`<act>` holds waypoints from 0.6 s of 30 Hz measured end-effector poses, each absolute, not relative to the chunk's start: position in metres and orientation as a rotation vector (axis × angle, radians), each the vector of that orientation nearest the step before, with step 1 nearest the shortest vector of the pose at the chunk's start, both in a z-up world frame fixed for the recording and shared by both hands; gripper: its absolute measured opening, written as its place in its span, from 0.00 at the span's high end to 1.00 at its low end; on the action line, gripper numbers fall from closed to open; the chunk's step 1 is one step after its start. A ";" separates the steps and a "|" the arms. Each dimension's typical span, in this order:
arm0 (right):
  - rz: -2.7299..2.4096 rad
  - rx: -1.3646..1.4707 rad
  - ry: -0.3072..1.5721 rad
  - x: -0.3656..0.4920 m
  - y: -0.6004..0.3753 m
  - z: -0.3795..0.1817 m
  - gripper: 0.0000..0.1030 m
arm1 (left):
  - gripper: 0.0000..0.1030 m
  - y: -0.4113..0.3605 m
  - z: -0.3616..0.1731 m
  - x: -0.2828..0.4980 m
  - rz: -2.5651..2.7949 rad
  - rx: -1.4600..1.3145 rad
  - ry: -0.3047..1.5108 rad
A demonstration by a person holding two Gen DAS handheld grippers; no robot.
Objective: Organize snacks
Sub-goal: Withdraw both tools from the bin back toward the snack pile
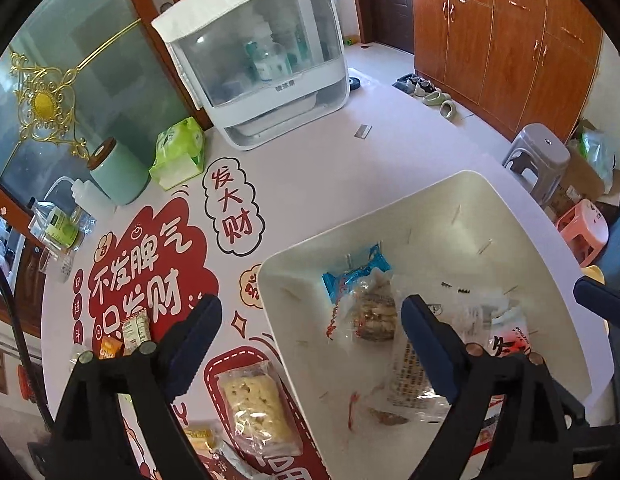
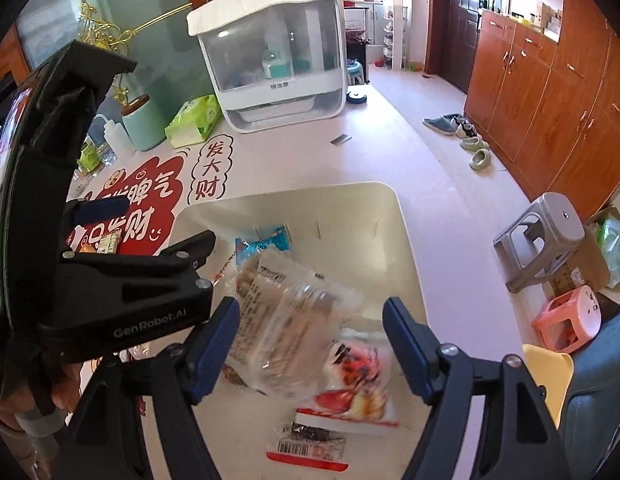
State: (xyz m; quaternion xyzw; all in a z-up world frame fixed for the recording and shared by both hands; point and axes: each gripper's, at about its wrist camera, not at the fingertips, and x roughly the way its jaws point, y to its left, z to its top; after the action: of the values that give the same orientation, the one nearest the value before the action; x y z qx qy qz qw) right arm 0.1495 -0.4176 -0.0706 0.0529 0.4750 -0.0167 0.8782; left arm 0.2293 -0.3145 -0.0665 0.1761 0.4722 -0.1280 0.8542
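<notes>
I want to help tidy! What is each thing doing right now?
Left tongs: open, empty.
Right tongs: open around a blurred clear snack pack, pads not touching.
White bin: holds several snacks.
Cracker pack: on the table, outside the bin.

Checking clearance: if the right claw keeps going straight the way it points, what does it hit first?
Most likely the clear-wrapped snack pack lying between its open pads, atop the other packets in the white bin. Depth is unclear; the pack is blurred.
</notes>
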 end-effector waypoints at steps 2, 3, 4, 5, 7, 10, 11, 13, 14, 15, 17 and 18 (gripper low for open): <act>-0.031 0.106 0.988 0.148 -0.416 -0.068 0.27 | 0.12 -0.311 -0.063 0.225 -0.267 0.365 0.988; -0.031 0.102 0.983 0.146 -0.414 -0.066 0.27 | 0.12 -0.309 -0.060 0.222 -0.266 0.360 0.986; -0.030 0.098 0.979 0.144 -0.413 -0.064 0.27 | 0.12 -0.307 -0.059 0.220 -0.267 0.354 0.985; -0.029 0.096 0.976 0.143 -0.412 -0.063 0.27 | 0.12 -0.305 -0.057 0.218 -0.267 0.347 0.984; -0.027 0.092 0.968 0.139 -0.409 -0.058 0.27 | 0.12 -0.299 -0.052 0.213 -0.267 0.334 0.984; -0.024 0.086 0.957 0.132 -0.406 -0.052 0.27 | 0.12 -0.291 -0.045 0.203 -0.264 0.319 0.977; -0.023 0.085 0.955 0.130 -0.404 -0.051 0.27 | 0.12 -0.287 -0.043 0.199 -0.263 0.315 0.974; -0.020 0.080 0.952 0.125 -0.400 -0.047 0.27 | 0.12 -0.280 -0.039 0.191 -0.259 0.306 0.969; -0.018 0.077 0.950 0.123 -0.398 -0.046 0.27 | 0.12 -0.276 -0.038 0.187 -0.257 0.302 0.968; -0.015 0.072 0.949 0.120 -0.396 -0.045 0.27 | 0.12 -0.270 -0.037 0.181 -0.254 0.295 0.969; -0.011 0.065 0.949 0.115 -0.392 -0.045 0.27 | 0.12 -0.260 -0.037 0.172 -0.247 0.282 0.974; -0.009 0.062 0.951 0.111 -0.390 -0.045 0.27 | 0.12 -0.252 -0.038 0.165 -0.242 0.273 0.982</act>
State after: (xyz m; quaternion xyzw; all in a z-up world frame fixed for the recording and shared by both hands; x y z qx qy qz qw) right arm 0.1112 -0.3896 -0.0452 0.0297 0.4578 -0.0042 0.8885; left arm 0.1653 -0.2519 -0.0381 0.1305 0.4689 -0.1155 0.8659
